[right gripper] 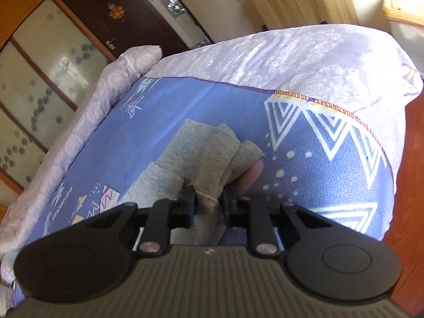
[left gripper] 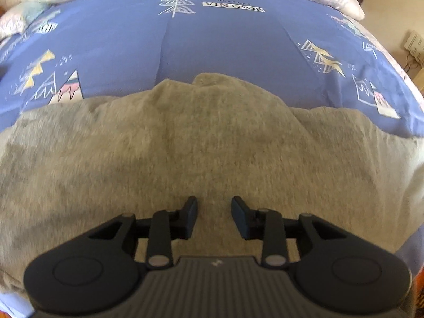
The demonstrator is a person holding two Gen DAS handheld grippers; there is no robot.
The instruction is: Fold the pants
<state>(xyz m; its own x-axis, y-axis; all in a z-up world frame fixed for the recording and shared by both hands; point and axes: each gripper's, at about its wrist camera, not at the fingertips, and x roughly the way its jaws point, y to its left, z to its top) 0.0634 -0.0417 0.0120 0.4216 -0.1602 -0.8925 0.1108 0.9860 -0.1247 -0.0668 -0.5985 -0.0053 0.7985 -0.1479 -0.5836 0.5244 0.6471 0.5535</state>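
Grey fleece pants (left gripper: 185,143) lie spread on a blue patterned sheet (left gripper: 212,47) and fill the lower half of the left wrist view. My left gripper (left gripper: 214,206) is open and empty, just above the pants' fabric. In the right wrist view my right gripper (right gripper: 208,198) is shut on a ribbed grey cuff (right gripper: 209,148) of the pants, which bunches up and stands out ahead of the fingers. A grey pant leg (right gripper: 156,185) trails off to the left of the cuff.
The blue sheet (right gripper: 304,159) covers a bed with a pale lilac quilt (right gripper: 291,58) at its far end. Wardrobe doors (right gripper: 39,79) and a dark door (right gripper: 127,13) stand beyond the bed. The bed's edge and red-brown floor (right gripper: 413,185) are at right.
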